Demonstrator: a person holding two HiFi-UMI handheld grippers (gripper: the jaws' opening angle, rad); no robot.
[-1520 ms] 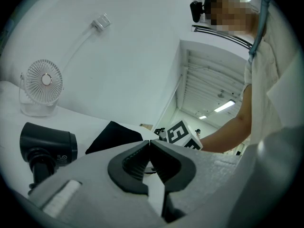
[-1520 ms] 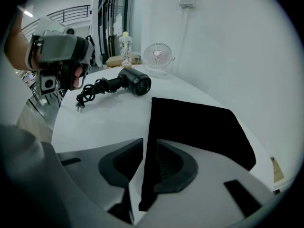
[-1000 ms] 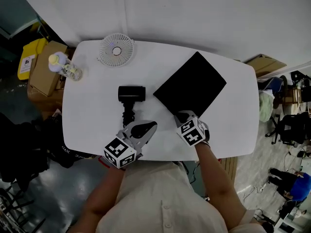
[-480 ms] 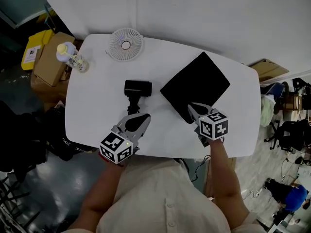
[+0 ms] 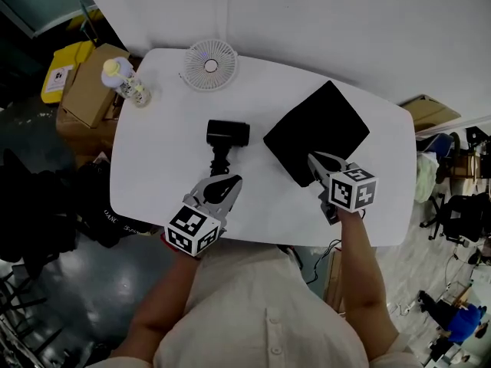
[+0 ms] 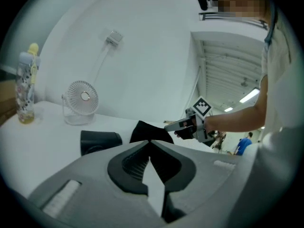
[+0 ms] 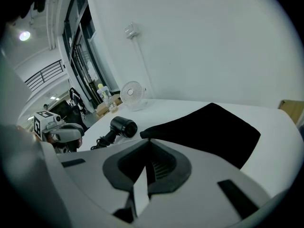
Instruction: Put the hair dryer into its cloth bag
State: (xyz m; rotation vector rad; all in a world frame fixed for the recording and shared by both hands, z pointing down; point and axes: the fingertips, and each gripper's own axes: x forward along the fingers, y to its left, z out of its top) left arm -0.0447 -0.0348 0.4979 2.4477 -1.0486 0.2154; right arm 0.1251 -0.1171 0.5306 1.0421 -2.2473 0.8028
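Rising since earlier, right gripper [image 5: 313, 159] fingers pinching cloth bag [image 5: 318, 125] edge; left gripper [image 5: 229, 180] fingers clenched, empty.

The hair dryer [image 5: 227, 133] lies left of the cloth bag [image 5: 318, 129].

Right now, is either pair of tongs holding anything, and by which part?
The right tongs seem to pinch the black cloth bag by its near edge; the left tongs are shut on nothing.
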